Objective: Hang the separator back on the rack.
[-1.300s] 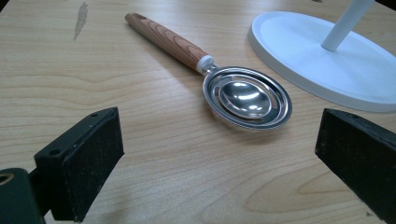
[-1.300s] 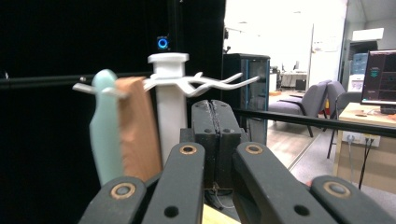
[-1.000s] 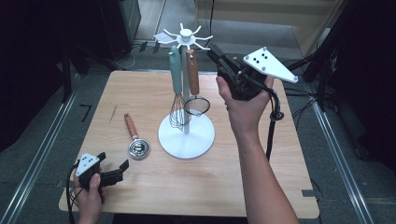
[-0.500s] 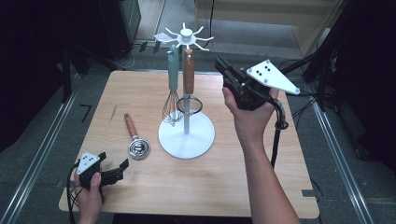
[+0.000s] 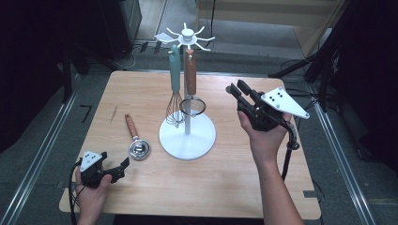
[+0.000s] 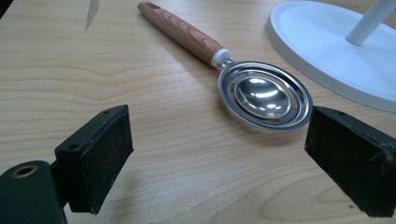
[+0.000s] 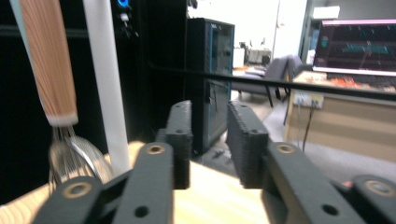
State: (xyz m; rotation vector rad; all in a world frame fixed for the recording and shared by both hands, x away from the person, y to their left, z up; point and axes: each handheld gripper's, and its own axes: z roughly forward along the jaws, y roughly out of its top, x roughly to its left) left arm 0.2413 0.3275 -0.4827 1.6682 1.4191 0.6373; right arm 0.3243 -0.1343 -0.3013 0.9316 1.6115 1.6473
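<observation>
The left gripper (image 5: 115, 168) rests wide open on the wooden table (image 5: 225, 187) just before the shiny metal spoon with a wooden handle (image 6: 243, 79), while the right gripper (image 5: 237, 90), jaws just opening and empty, hangs near the white stand (image 5: 187, 136)

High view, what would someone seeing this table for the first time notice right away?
First the tall white utensil stand mid-table, with a teal-handled whisk and a wood-handled strainer hanging from its top hooks. Next, the wood-handled egg separator lying flat to the stand's left, just ahead of the left gripper, whose jaws stand wide. The right gripper hangs right of the stand, jaws slightly apart and holding nothing.
</observation>
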